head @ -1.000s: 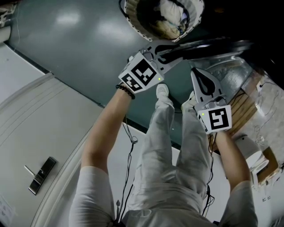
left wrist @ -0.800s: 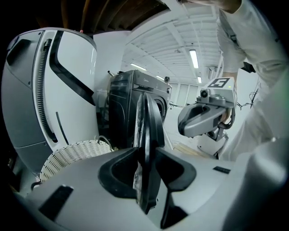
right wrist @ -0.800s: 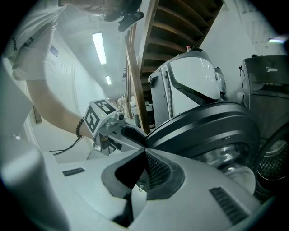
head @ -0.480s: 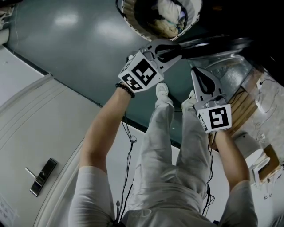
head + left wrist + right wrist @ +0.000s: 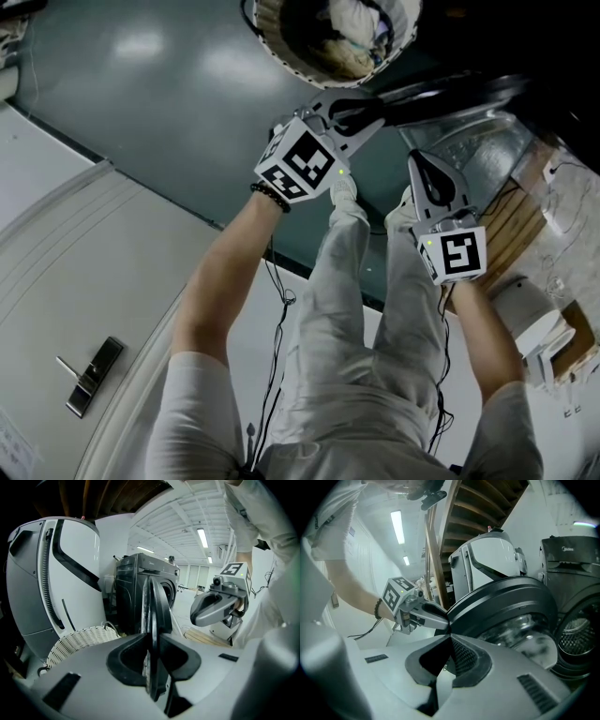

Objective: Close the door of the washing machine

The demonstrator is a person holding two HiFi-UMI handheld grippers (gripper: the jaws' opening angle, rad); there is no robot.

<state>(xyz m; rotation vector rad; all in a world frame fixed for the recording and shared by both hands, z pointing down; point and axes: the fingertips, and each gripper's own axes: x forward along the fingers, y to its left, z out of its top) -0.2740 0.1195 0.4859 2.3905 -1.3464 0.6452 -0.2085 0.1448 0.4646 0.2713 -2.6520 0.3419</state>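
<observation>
The dark round washing machine door (image 5: 450, 92) stands open at the top right, with its glass bowl (image 5: 478, 150) below the rim. My left gripper (image 5: 367, 109) reaches up to the door's near edge. In the left gripper view that edge (image 5: 157, 606) runs edge-on between the jaws of my left gripper (image 5: 153, 641). These jaws have just been closing, and the pads now press on it. My right gripper (image 5: 419, 161) hangs shut and empty just below the door, apart from it. The right gripper view shows the door (image 5: 511, 602), the drum opening (image 5: 576, 634) behind it and my left gripper (image 5: 440, 619) on the rim.
A white wicker basket (image 5: 328, 33) with laundry stands on the dark floor at the top. A tall white appliance (image 5: 56, 573) is beside it. A wooden pallet (image 5: 511, 220) lies at the right. The person's legs fill the middle of the head view.
The left gripper's jaws have drawn in around the door's edge. Both hands have hardly shifted, and the door stands at the same angle.
</observation>
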